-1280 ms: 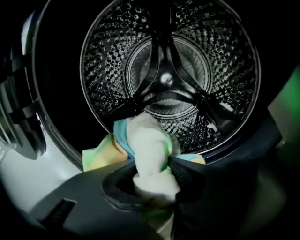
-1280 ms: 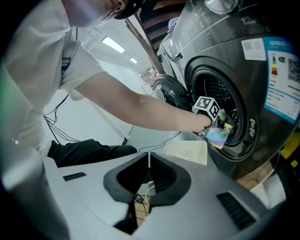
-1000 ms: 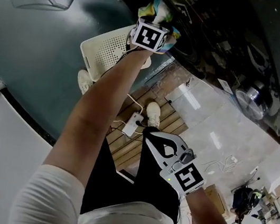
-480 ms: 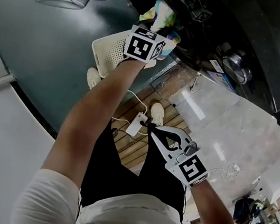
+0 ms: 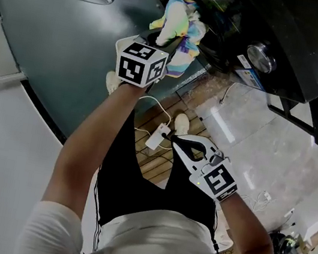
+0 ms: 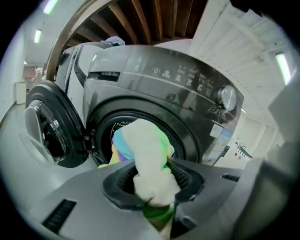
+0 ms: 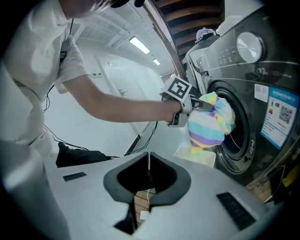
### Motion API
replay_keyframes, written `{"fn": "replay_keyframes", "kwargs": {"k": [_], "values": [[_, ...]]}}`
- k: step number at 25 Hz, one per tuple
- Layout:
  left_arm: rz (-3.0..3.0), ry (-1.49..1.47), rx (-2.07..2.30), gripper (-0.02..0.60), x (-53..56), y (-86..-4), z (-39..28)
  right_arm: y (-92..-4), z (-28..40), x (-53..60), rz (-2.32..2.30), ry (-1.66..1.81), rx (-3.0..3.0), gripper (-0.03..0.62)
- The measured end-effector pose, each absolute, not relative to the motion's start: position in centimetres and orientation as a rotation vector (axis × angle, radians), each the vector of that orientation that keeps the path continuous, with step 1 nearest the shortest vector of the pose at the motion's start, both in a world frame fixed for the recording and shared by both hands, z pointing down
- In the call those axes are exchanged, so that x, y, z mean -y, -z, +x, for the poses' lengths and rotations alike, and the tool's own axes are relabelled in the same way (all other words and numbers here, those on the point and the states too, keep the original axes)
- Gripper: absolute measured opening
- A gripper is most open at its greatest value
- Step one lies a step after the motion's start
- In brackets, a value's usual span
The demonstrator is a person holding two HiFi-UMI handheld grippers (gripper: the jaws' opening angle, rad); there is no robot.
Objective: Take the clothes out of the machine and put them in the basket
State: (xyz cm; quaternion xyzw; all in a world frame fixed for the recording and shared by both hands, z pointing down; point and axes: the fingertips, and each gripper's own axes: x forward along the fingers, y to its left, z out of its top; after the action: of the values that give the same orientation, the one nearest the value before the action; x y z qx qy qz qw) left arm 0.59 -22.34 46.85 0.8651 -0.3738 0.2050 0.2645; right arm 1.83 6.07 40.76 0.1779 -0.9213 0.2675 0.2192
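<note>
At the far left, the round door (image 6: 49, 124) of the washing machine (image 6: 187, 93) stood swung wide open, its glass bowl facing outward. Next to it the person's bare left forearm (image 5: 93, 136) reached up toward the machine's front, carrying the left gripper (image 5: 157, 41). Its jaws were clamped on a bunched cloth (image 5: 178, 26), pale with stripes of blue, purple, yellow and green. The left gripper view showed a thick wad of the cloth squeezed between the pads, so the jaws stood a little apart around it. The cloth hung from that grip in front of the machine's round opening, outside the drum as far as the right gripper view showed. Its lower end dangled just above a white basket (image 7: 199, 157) that sat on the floor against the machine's front. Whether the cloth touched the basket could not be told.

Further right and lower, a white power strip (image 5: 158, 136) with its cable lay on wooden slats (image 5: 151, 171), with a white shoe (image 5: 181, 123) near it. The right gripper (image 5: 174, 139) was held low, well apart from the cloth. Its jaws were closed tip to tip with nothing between them.
</note>
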Motion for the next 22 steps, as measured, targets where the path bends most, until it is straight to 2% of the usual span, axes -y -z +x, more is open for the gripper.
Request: {"fn": "replay_keyframes", "kwargs": {"k": [11, 22], "values": [[2.356, -0.391, 1.178, 0.117, 18.2, -39.1, -6.4, -40.6, 1.0, -7.2, 0.328, -0.675, 2.575, 0.014], [2.353, -0.361, 1.290, 0.118, 16.9, -38.4, -13.0, -41.7, -1.1, -6.3, 0.213, -0.665, 2.563, 0.014]]}}
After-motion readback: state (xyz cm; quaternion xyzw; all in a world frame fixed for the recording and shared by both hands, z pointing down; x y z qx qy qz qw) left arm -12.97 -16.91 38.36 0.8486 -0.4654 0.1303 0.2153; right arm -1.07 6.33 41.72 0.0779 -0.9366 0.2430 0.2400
